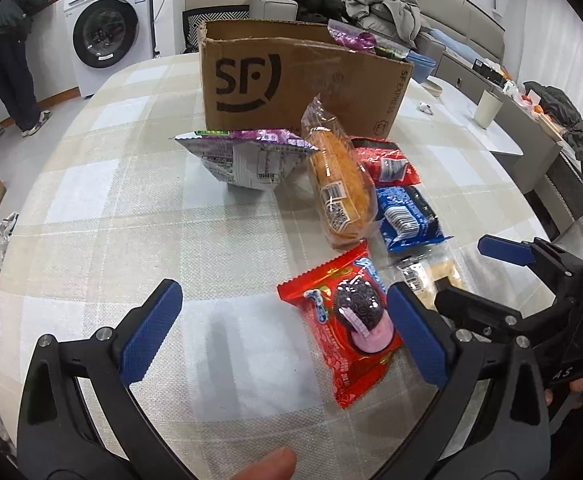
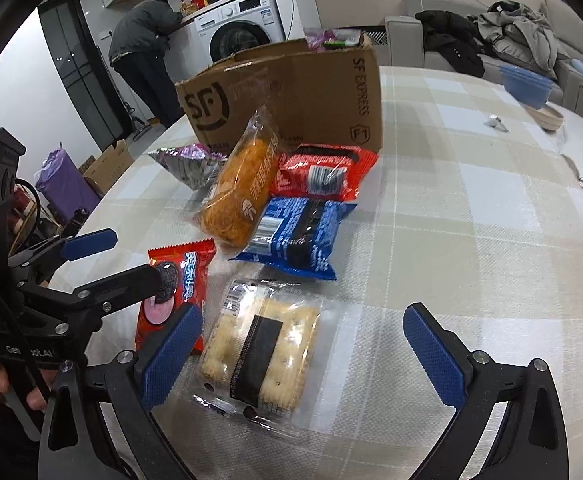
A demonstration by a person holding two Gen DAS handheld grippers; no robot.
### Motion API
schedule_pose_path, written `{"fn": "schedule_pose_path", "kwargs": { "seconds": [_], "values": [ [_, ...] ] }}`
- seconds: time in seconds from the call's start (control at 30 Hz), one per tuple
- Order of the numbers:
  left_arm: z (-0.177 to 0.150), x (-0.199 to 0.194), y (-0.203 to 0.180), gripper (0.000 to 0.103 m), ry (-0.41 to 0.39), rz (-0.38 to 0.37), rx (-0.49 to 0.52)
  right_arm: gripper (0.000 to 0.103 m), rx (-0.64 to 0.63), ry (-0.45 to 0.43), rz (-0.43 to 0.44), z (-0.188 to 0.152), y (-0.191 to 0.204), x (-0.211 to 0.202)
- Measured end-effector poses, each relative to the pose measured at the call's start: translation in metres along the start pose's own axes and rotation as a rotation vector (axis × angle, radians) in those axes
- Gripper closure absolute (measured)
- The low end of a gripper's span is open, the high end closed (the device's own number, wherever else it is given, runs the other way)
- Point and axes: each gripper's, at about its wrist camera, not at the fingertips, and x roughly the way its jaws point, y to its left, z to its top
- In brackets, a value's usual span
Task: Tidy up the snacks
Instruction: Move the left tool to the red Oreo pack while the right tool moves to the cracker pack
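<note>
Staging picks: left gripper [image 1: 283, 334] fingers spread beside red cookie pack [image 1: 345, 330], right gripper [image 2: 303, 354] spread around cracker pack [image 2: 261, 354]; closing needed, then box [image 1: 291, 80].

Round table [image 1: 103, 216] under a beige-and-white checked cloth, carrying an open cardboard box [image 1: 291, 80] toward the far side. In front of the box, lying on the cloth: a purple-and-silver bag [image 1: 247, 156], an orange bread pack [image 1: 339, 184] leaning up against the box, a red packet [image 1: 387, 162], a blue cookie packet [image 1: 407, 216], a red sandwich-cookie packet [image 1: 347, 320] and a clear cracker pack [image 2: 259, 352]. Further right, a pale cup [image 1: 487, 108], a blue container [image 2: 525, 84], a shallow bowl [image 2: 549, 118] and a small white object [image 2: 495, 122].
</note>
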Motion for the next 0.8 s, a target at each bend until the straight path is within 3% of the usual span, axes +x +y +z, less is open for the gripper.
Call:
{"fn": "schedule_pose_path", "kwargs": {
  "seconds": [0.23, 0.8],
  "values": [
    [0.002, 0.003, 0.008, 0.001, -0.003, 0.013, -0.016, 0.001, -0.013, 0.026, 0.006, 0.001, 0.003, 0.012],
    [0.001, 0.000, 0.011, 0.001, -0.007, 0.021, -0.032, 0.001, -0.098, 0.055, -0.086, -0.005, 0.015, 0.018]
  ]
}}
